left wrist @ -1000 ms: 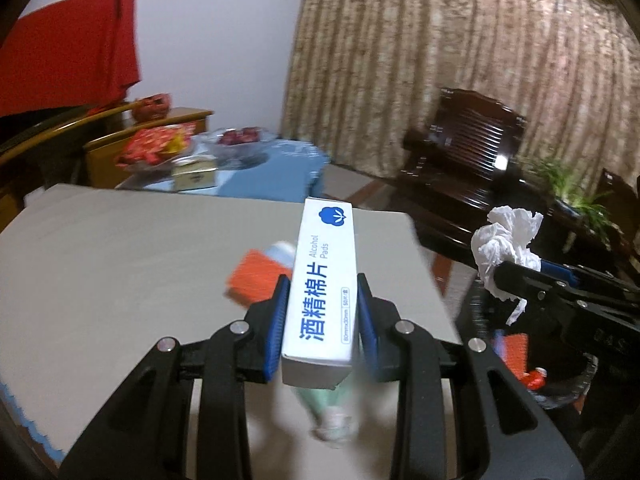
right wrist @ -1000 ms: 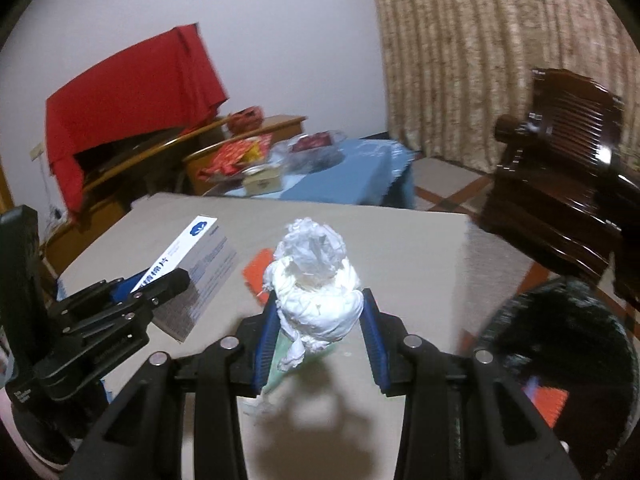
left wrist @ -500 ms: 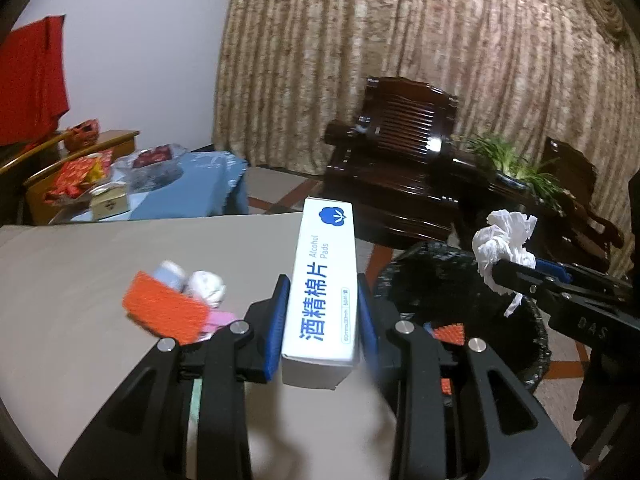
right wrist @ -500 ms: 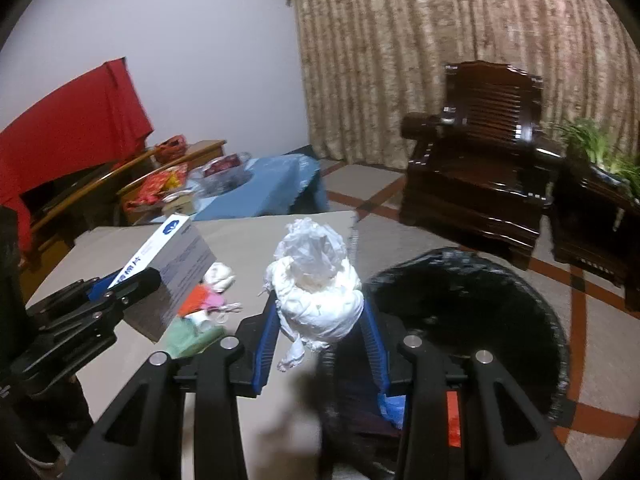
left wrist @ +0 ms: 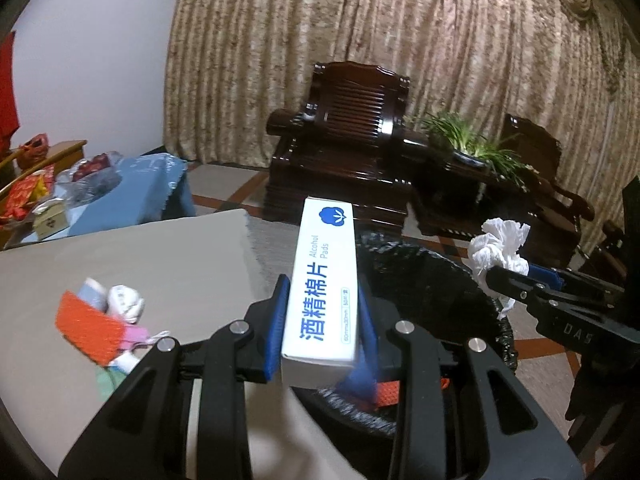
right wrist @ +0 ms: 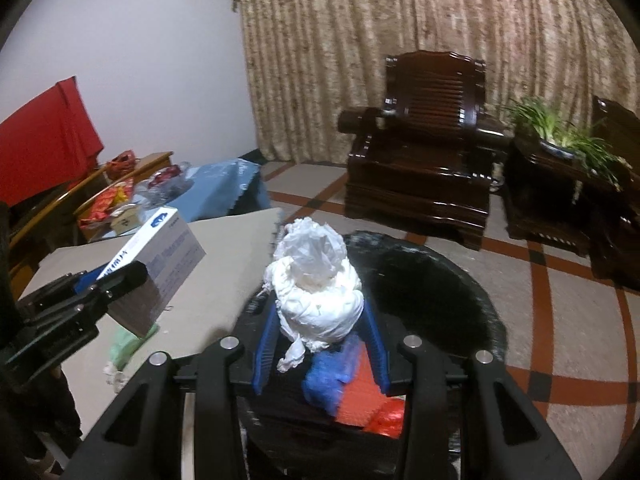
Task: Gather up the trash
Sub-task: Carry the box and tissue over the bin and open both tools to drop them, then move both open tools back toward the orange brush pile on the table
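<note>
Both grippers have swung away from the grey tabletop toward the round black-lined trash bin, so dropping looks imminent. The right gripper hovers over the bin, pinching a crumpled white tissue wad. The left gripper pinches a white alcohol-pad box at the bin's near-left rim. More litter remains on the table.

Ahead of you a patterned beige curtain covers the far wall, with a dark wooden armchair before it, a potted plant beside that, and a tiled floor with red bands.
</note>
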`<move>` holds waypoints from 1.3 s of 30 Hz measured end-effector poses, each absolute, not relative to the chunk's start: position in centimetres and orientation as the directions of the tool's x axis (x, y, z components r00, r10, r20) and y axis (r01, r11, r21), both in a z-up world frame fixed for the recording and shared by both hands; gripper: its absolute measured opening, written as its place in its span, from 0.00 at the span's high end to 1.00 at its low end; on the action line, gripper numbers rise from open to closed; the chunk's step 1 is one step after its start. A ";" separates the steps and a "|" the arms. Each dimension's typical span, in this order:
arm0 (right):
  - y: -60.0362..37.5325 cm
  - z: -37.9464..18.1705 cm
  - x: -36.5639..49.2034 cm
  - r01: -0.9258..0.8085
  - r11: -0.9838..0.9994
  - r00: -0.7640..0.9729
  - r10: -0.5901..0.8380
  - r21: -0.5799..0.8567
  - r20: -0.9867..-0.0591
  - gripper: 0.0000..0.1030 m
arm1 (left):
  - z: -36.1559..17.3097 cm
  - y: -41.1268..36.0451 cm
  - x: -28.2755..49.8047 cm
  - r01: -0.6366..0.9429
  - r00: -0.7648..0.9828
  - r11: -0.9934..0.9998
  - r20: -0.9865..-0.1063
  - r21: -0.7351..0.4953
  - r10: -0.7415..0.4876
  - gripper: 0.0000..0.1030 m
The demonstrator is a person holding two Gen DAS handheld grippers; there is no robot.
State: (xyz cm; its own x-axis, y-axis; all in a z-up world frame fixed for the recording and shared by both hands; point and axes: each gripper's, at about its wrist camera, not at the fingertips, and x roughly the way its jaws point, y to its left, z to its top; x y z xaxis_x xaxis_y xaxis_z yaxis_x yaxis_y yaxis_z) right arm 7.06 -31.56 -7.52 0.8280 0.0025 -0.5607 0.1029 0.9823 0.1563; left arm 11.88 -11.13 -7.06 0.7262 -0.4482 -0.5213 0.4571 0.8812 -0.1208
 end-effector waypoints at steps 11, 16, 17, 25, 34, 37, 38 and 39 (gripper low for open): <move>-35.9 -10.1 7.3 0.192 0.972 0.790 -0.073 0.133 -0.608 0.57 | -9.2 -17.5 13.7 0.550 0.656 0.827 -0.552 -0.117 -0.515 0.69; -37.2 -11.1 7.6 0.235 0.966 0.769 -0.118 0.105 -0.629 0.38 | -10.4 -19.3 14.5 0.585 0.624 0.801 -0.561 -0.127 -0.544 0.64; -37.4 -11.2 7.6 0.243 0.965 0.767 -0.127 0.102 -0.629 0.32 | -10.5 -19.4 14.6 0.588 0.620 0.799 -0.564 -0.126 -0.546 0.57; -37.5 -11.1 6.8 0.277 0.954 0.771 -0.147 0.119 -0.619 0.06 | -10.7 -17.6 14.5 0.562 0.640 0.818 -0.563 -0.120 -0.522 0.26; -33.8 -10.4 7.9 0.210 0.965 0.789 -0.073 0.157 -0.610 0.06 | -9.6 -9.6 13.0 0.418 0.737 0.905 -0.553 -0.077 -0.388 0.12; -31.5 -10.4 8.5 0.160 0.974 0.794 -0.029 0.162 -0.607 0.06 | -9.5 -6.8 12.6 0.364 0.758 0.929 -0.559 -0.065 -0.336 0.12; -30.7 -10.5 8.7 0.141 0.976 0.795 -0.012 0.165 -0.606 0.06 | -9.6 -5.3 12.4 0.335 0.768 0.940 -0.561 -0.061 -0.310 0.12; -29.6 -10.5 8.9 0.116 0.980 0.796 0.007 0.164 -0.606 0.06 | -9.5 -4.5 12.2 0.318 0.773 0.946 -0.561 -0.058 -0.295 0.12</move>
State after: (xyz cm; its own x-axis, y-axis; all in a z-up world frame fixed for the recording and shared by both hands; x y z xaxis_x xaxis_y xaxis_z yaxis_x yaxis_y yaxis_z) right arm 8.93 -29.64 -10.54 0.7958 0.0071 -0.6056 0.1162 0.9796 0.1642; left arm 12.23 -4.47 -9.52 0.7735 -0.2947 -0.5611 0.3184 0.9462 -0.0581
